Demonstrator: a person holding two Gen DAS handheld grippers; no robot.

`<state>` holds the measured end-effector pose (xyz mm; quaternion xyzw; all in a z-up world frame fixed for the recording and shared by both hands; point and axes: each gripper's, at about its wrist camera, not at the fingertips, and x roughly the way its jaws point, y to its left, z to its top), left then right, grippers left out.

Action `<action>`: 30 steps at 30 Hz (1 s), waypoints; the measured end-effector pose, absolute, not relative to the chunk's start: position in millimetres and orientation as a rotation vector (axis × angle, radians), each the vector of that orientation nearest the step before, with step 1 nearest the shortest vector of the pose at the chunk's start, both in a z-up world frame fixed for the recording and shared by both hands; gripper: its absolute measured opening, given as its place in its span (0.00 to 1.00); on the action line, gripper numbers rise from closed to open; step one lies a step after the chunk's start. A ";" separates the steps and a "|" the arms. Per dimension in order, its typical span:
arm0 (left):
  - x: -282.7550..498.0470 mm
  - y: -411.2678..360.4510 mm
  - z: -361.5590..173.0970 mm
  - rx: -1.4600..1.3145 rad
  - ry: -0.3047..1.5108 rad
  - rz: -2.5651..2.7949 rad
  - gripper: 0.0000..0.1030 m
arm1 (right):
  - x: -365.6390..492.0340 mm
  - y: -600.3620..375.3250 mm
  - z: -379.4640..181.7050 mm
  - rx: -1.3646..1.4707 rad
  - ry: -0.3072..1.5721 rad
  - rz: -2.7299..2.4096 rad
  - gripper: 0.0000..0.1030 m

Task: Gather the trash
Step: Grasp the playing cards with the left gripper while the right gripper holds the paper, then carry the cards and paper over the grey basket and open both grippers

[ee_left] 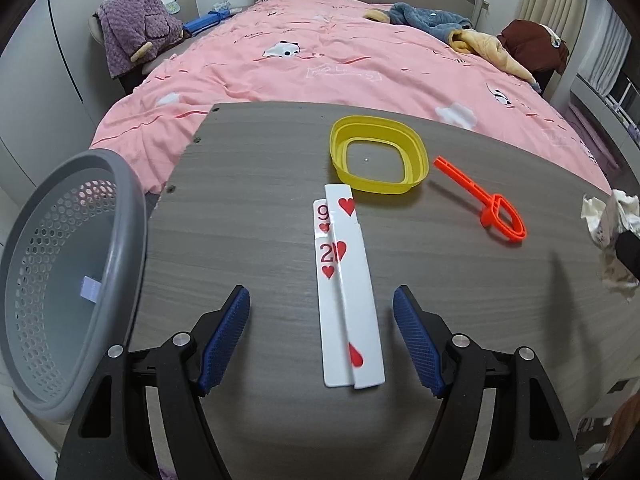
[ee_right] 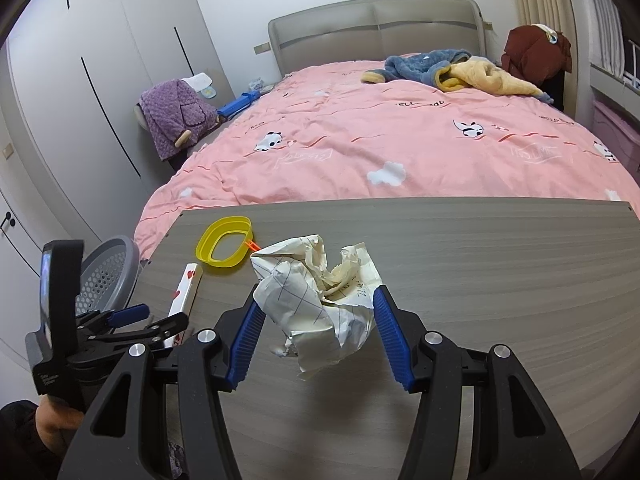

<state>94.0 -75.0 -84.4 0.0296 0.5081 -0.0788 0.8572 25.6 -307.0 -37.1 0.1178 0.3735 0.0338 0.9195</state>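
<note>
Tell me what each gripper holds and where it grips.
The right gripper clamps the crumpled paper by its two sides, lifted off the table. The left gripper is open and holds nothing; cut playing cards lie between its fingers.

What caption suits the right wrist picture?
Right hand-held gripper clamps crumpled paper above the table, gray basket at left.
</note>
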 end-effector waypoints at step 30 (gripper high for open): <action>70.2 -10.3 -37.7 -0.013 0.924 -0.177 0.22 | 41.1 -237.0 -39.1 0.193 0.809 0.150 0.52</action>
